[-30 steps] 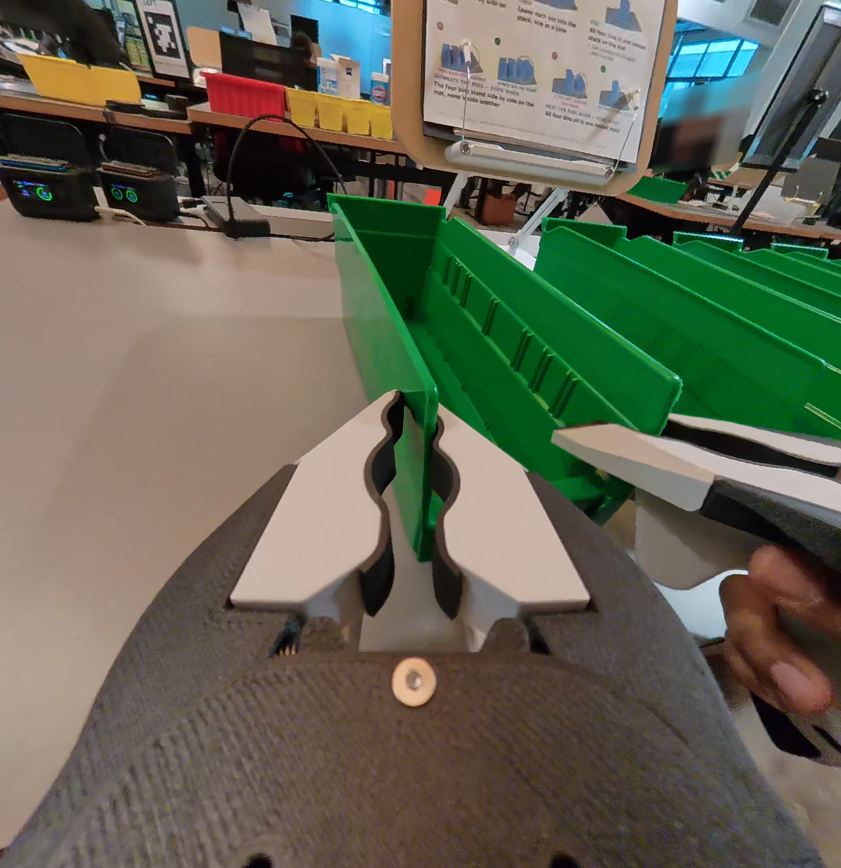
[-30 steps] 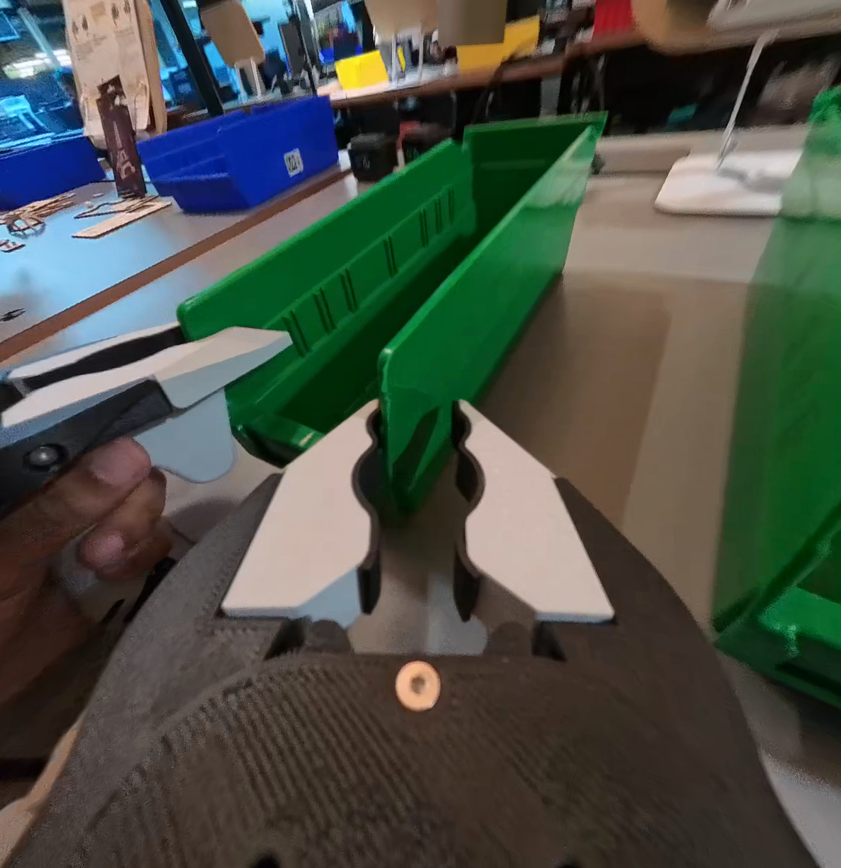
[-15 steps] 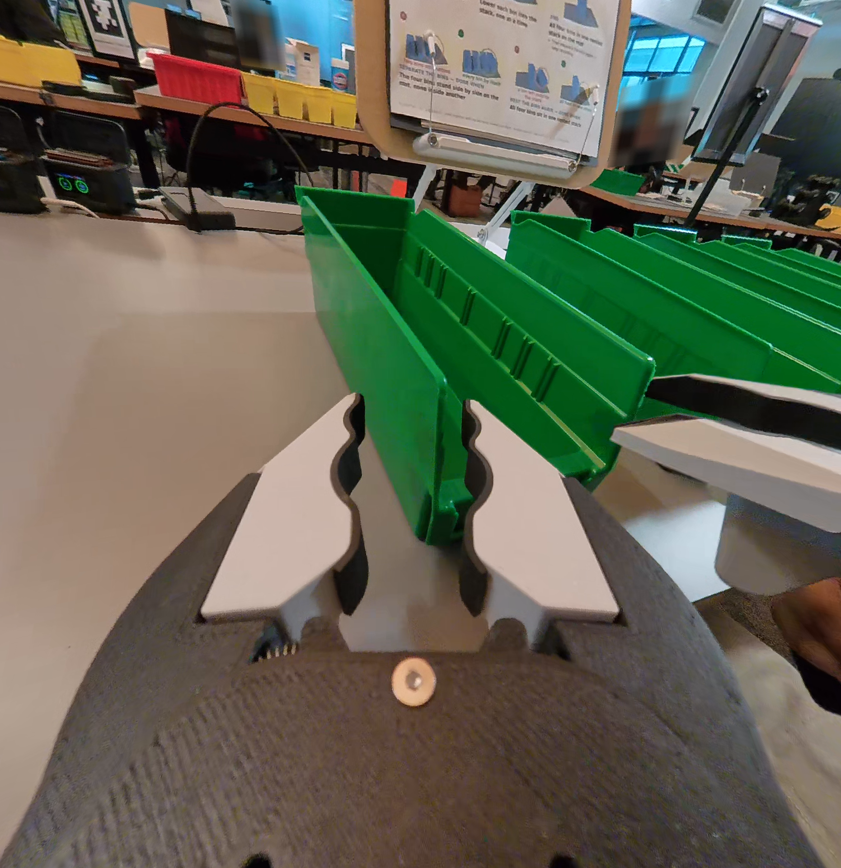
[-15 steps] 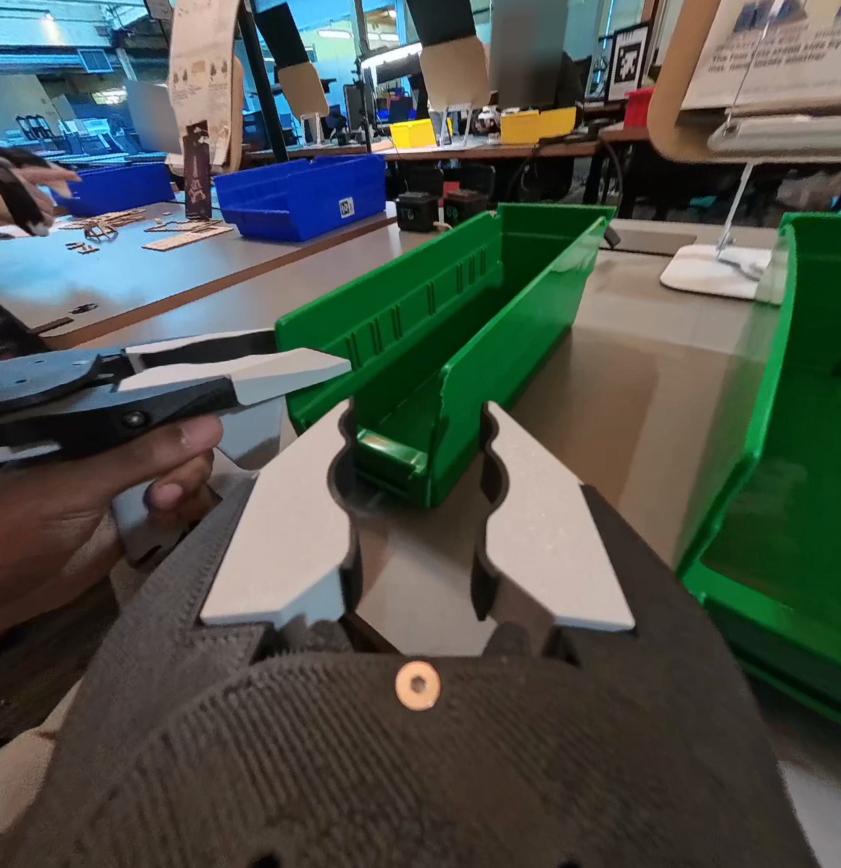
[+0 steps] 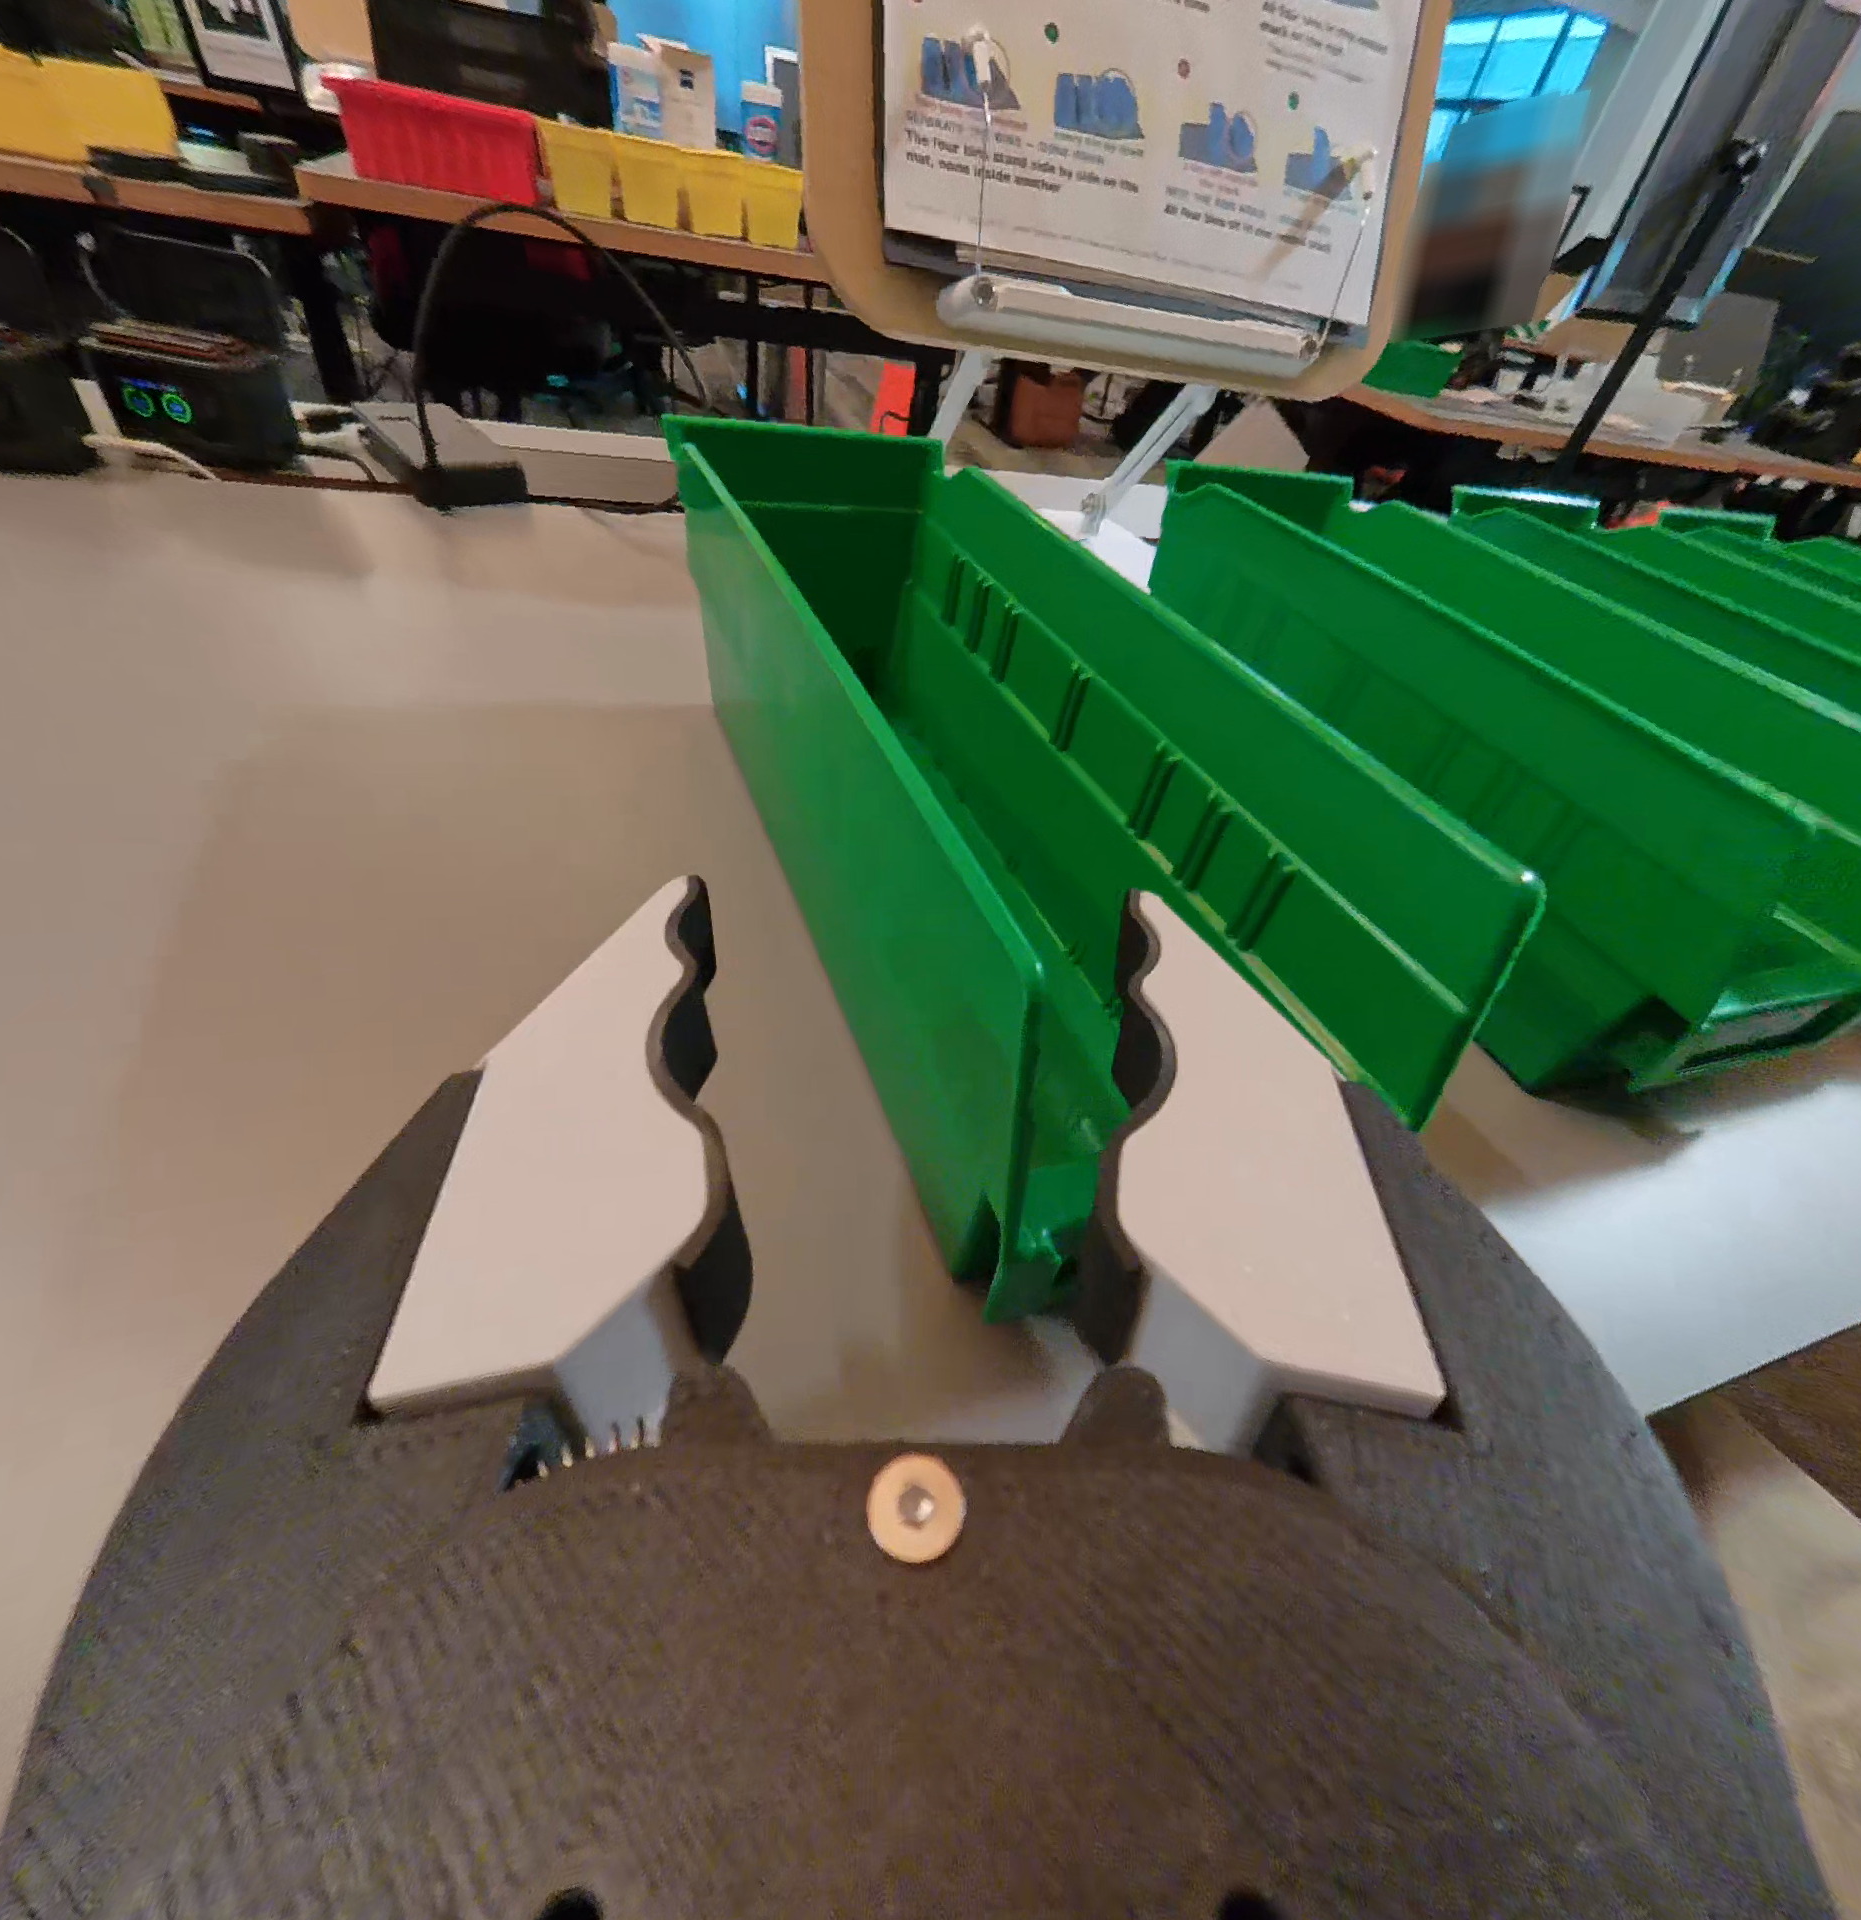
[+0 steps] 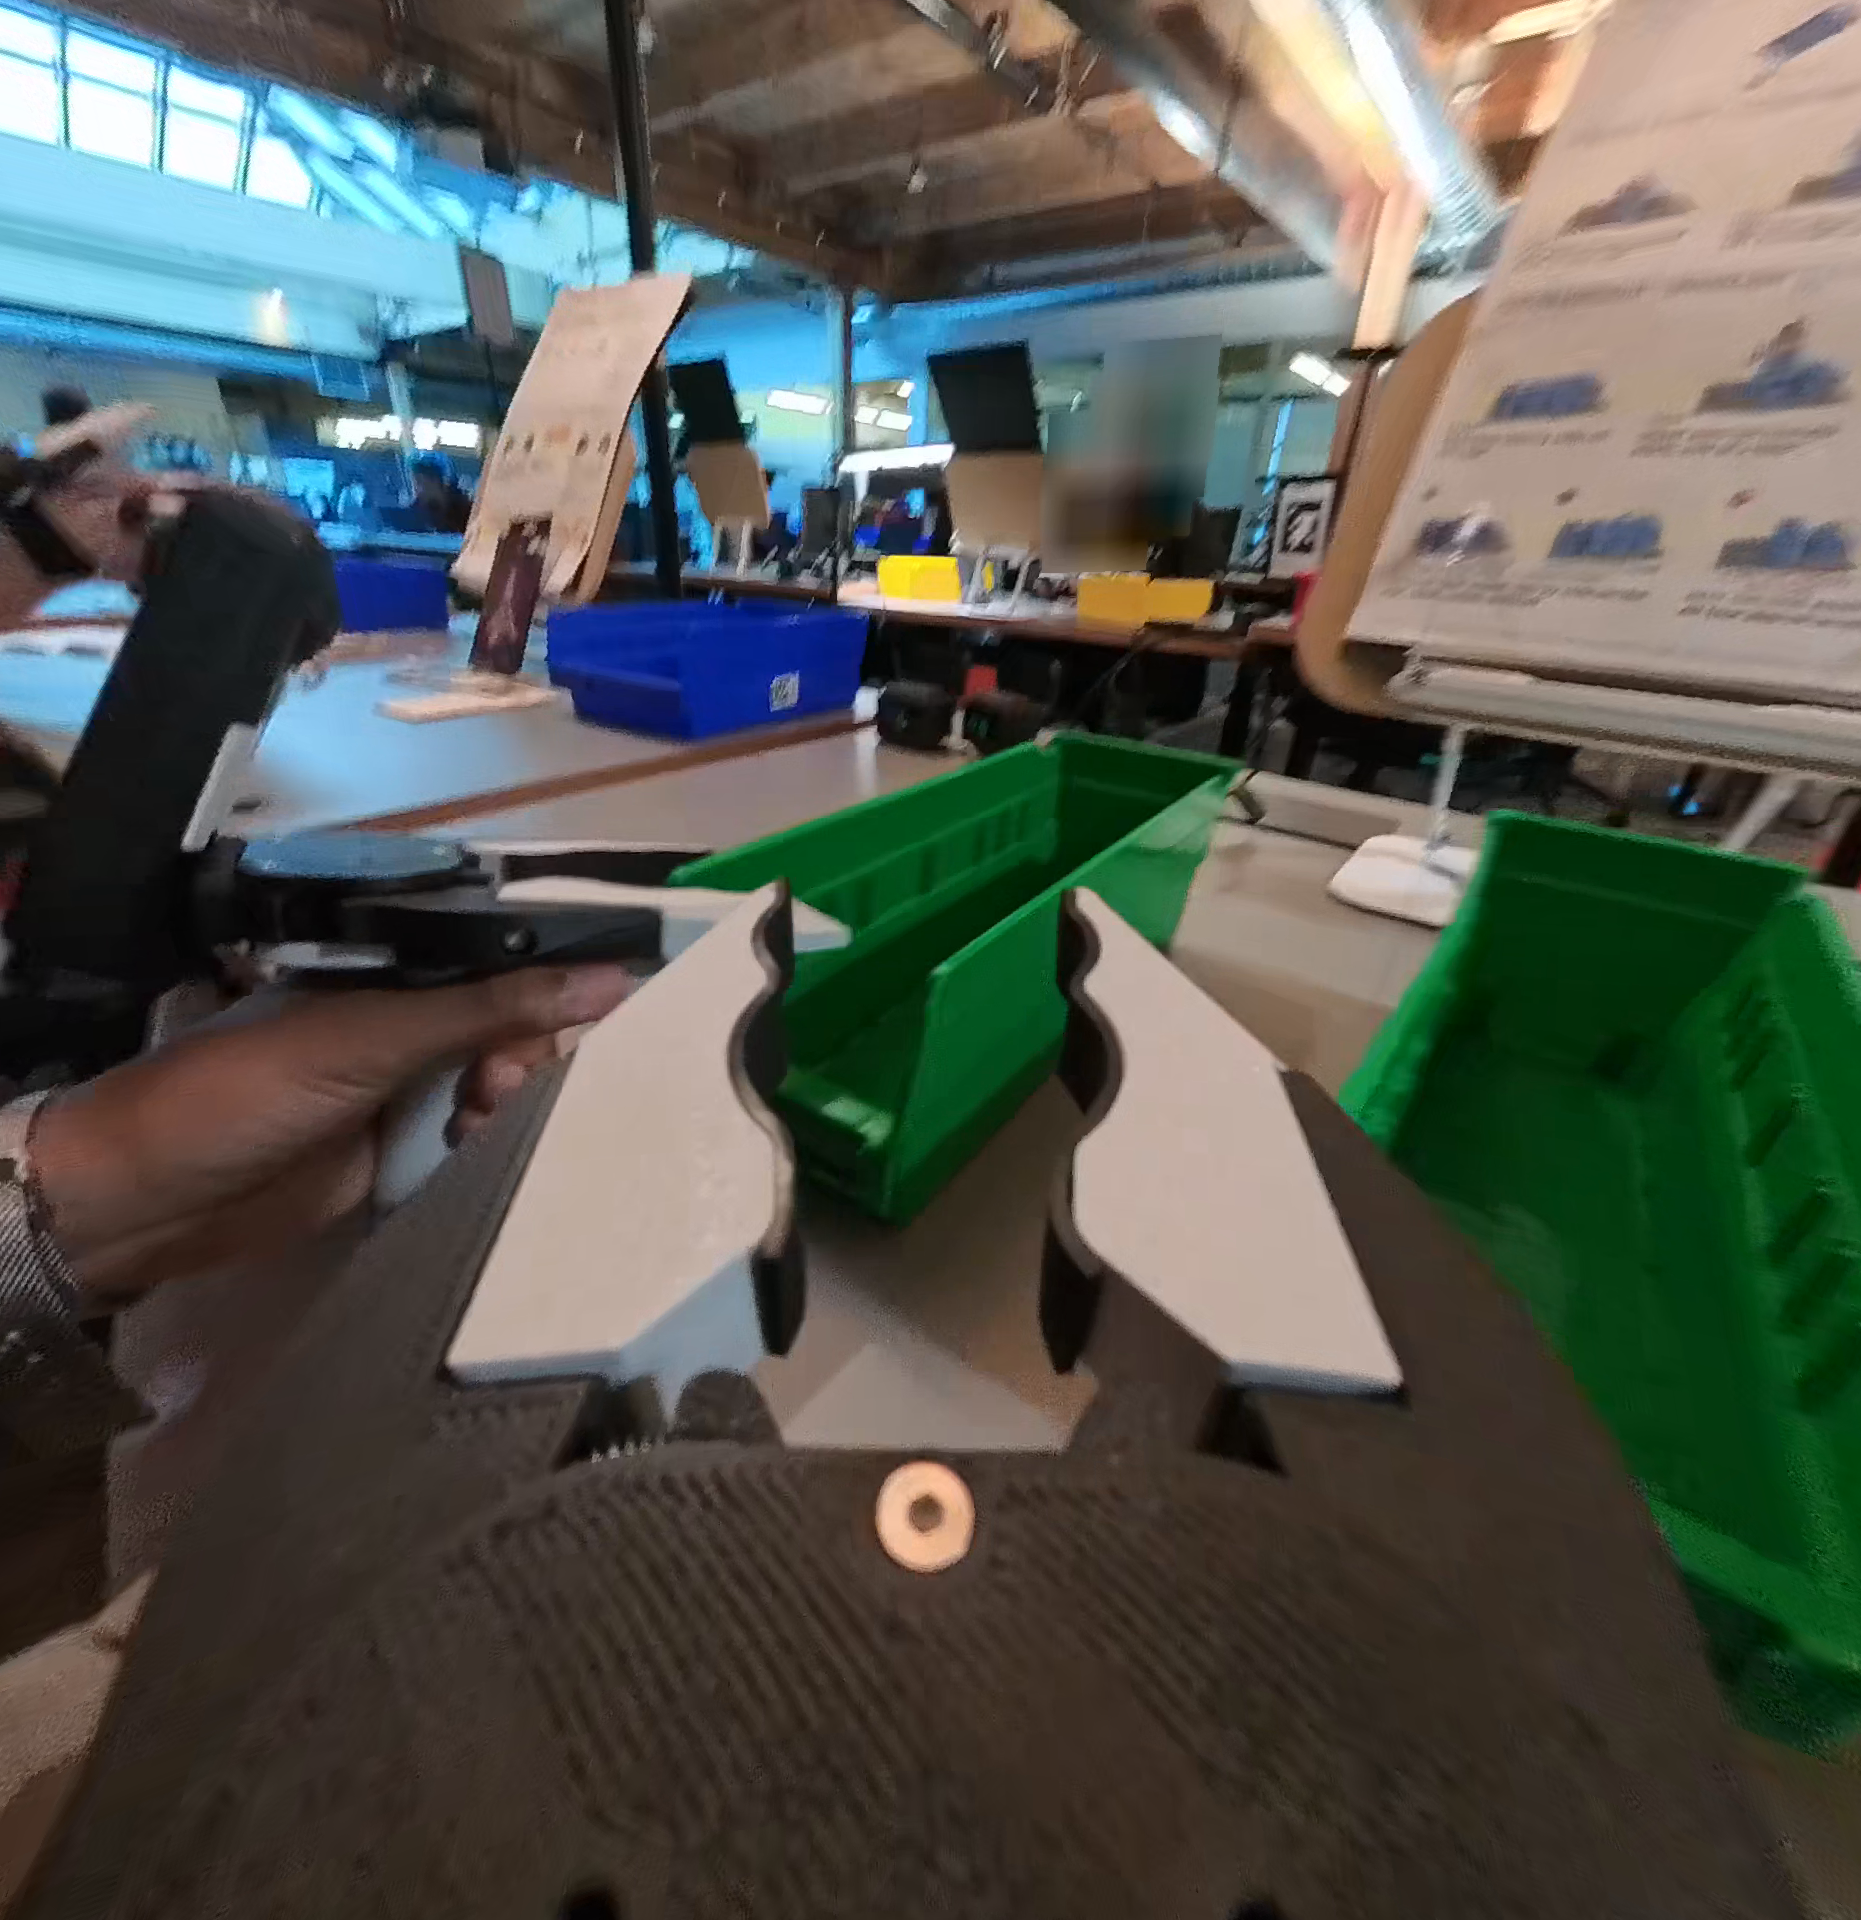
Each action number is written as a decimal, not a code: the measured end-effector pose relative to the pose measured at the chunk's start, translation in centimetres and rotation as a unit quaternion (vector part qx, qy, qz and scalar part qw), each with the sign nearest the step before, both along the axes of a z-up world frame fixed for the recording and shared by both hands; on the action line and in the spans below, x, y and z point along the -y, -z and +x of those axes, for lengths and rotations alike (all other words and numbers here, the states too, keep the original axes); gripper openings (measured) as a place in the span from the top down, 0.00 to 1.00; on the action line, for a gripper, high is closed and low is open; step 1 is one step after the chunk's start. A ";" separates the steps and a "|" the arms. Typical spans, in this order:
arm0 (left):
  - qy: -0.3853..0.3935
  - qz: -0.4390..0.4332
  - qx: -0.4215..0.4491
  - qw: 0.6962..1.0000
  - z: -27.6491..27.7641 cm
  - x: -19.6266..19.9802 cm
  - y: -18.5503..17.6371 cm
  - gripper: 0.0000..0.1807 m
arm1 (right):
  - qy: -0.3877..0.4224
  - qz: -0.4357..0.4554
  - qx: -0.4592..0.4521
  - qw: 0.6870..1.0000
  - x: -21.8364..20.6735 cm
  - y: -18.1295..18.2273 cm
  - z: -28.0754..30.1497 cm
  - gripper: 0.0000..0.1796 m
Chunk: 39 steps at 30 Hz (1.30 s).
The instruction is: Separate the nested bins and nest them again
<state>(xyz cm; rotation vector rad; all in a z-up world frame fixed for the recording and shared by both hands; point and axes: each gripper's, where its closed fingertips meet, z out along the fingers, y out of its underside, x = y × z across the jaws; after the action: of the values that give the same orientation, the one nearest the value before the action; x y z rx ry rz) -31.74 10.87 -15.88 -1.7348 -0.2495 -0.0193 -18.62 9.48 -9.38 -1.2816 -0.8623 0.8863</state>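
Left gripper (image 5: 915, 914), jaws apart, straddles the long green plastic bin's (image 5: 1009, 748) near wall; right gripper (image 6: 926, 914) likewise gapes, empty.

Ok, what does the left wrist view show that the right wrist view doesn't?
Left wrist only: the row of green bins lying side by side to the right of the near bin, and red and yellow bins on a far shelf.
Right wrist only: the left gripper from the side in a hand, and a blue bin on another table.
Both: the near bin on the table, an open gripper and the instruction sheet.
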 end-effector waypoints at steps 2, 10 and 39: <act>0.000 0.007 0.012 1.000 -0.1 -0.4 -0.5 0.59 | 0.037 0.035 -0.052 0.997 -2.0 -3.0 2.9 0.75; 0.028 -0.040 0.033 0.998 0.9 -1.8 1.0 0.58 | 0.371 0.063 -0.209 0.903 -19.7 -13.0 31.8 0.68; 0.075 -0.068 0.096 0.990 1.7 -0.6 2.8 0.75 | 0.386 -0.292 -0.053 0.873 -32.1 7.5 41.2 0.68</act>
<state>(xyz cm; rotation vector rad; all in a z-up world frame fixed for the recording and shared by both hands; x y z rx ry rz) -30.05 11.45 -18.70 -1.8865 -0.2660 -0.2847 22.62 41.63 -16.86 -1.8826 0.0794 0.5538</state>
